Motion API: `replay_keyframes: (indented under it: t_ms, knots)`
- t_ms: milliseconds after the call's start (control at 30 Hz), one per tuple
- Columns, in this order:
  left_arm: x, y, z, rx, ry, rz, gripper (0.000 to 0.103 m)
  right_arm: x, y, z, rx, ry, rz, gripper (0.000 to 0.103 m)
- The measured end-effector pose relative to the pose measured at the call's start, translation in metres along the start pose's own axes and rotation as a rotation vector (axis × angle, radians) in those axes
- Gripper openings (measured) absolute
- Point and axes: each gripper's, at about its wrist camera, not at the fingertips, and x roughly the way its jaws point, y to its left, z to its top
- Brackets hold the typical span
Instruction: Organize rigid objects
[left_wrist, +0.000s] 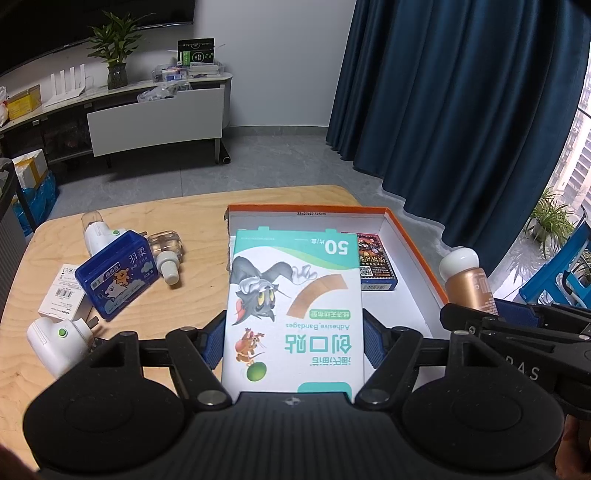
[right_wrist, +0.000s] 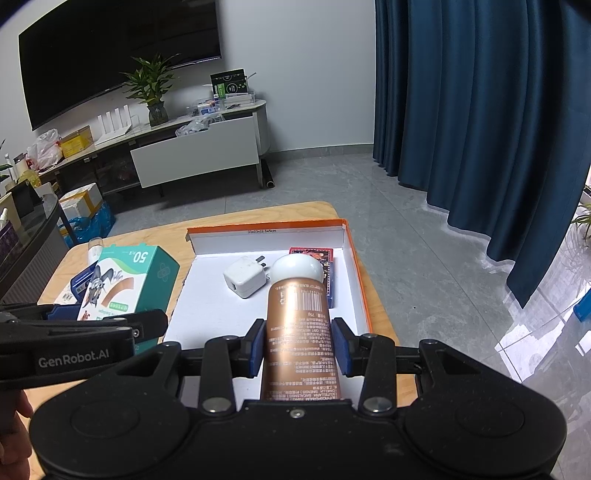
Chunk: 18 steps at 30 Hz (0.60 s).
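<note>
My left gripper (left_wrist: 293, 343) is shut on a white and teal adhesive-bandage box (left_wrist: 295, 295) with a cartoon cat, held over the near left part of an orange-rimmed white box (left_wrist: 306, 210). My right gripper (right_wrist: 299, 345) is shut on a copper tube (right_wrist: 299, 317) with a white cap, held above the same orange-rimmed box (right_wrist: 266, 226). Inside lie a white charger (right_wrist: 245, 277) and a red and blue card pack (right_wrist: 328, 291). The right wrist view shows the bandage box (right_wrist: 122, 280) at left, in the left gripper (right_wrist: 107, 314).
On the wooden table (left_wrist: 192, 210) left of the orange box lie a blue tissue case (left_wrist: 118, 275), a clear refill bottle (left_wrist: 168, 254), two white plug-in devices (left_wrist: 98, 230) (left_wrist: 59, 336) and a small white carton (left_wrist: 62, 291). Blue curtains (left_wrist: 461, 110) hang behind.
</note>
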Motion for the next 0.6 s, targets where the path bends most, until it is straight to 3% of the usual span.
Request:
replay_keyframes:
  t_ms: [600]
  knots:
    - [0.0006,-0.0004,-0.0015,-0.002,0.004,0.001,0.072,0.0017,-0.0004,0.0001,0.000,0.005,0.002,0.047]
